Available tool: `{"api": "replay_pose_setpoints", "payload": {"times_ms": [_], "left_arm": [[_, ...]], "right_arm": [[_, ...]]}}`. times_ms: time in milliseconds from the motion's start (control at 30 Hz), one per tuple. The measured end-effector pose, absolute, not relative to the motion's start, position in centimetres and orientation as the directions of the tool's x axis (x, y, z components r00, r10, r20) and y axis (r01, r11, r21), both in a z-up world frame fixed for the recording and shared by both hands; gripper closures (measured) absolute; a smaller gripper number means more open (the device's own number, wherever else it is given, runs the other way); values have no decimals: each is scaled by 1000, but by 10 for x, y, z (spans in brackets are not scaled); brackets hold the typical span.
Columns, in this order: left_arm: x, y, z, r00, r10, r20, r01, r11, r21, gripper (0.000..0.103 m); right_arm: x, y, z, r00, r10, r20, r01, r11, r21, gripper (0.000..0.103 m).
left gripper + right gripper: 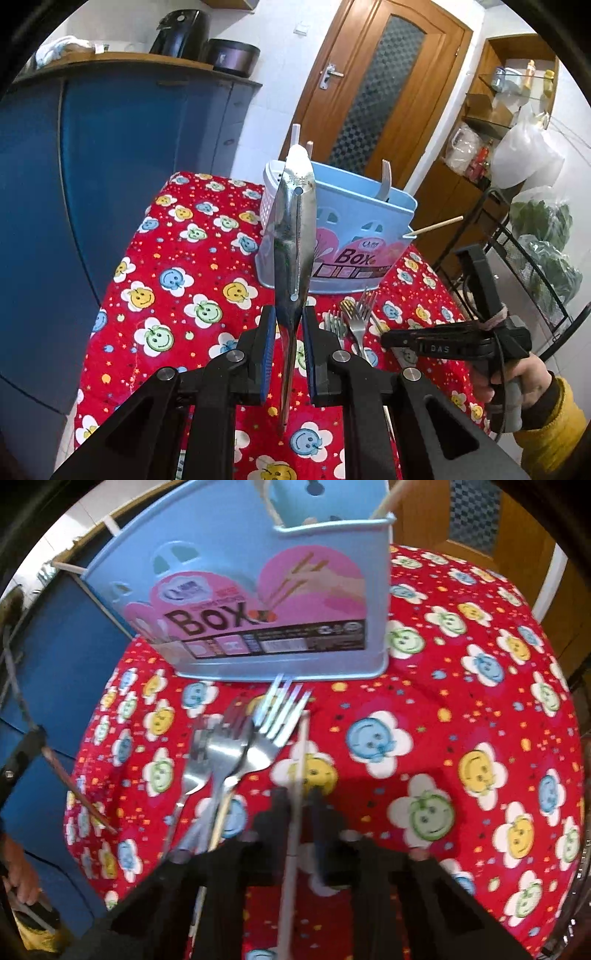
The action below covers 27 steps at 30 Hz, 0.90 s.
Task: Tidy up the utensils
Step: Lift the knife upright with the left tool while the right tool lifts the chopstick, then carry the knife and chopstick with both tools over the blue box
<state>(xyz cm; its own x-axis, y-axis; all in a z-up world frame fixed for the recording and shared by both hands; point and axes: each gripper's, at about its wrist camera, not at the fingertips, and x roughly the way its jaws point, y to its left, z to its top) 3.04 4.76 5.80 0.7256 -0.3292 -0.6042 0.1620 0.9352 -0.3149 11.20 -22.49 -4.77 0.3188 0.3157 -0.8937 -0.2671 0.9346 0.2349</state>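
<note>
While the left gripper [289, 325] clamps a steel knife [293, 236] by its lower part, the blade stands nearly upright in front of the blue utensil box [354, 236]. That box sits on a red smiley-flower tablecloth [177, 258] and already holds a fork [385, 181] and a few chopsticks, one chopstick [437, 225] sticking out sideways at its right end. Just before the box lie three forks [236, 742] in a loose overlapping bunch. Beside them, the right gripper [297, 801] has its jaws closed on a pale chopstick [301, 760] that points toward the box. A hand [517, 380] in a yellow sleeve holds the right gripper.
</note>
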Motion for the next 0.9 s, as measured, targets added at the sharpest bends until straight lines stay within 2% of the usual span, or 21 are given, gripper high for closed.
{"api": "replay_pose_setpoints", "payload": {"times_ms": [267,600,900], "left_arm": [[23,49,67,745,-329,-580,172,935,-309,89],[12,44,87,776,-330,-538,199,937,-287,89],[12,39,110,804,-323,-500,213,940,-265,89]], "right_arm": [[92,-241,-39,378,397,-837,-254,913,318,97],[54,-244,10,549,477,-687,-327,879,348,97],[39,-254,39,679,449,-580,-306,892,333,97]]}}
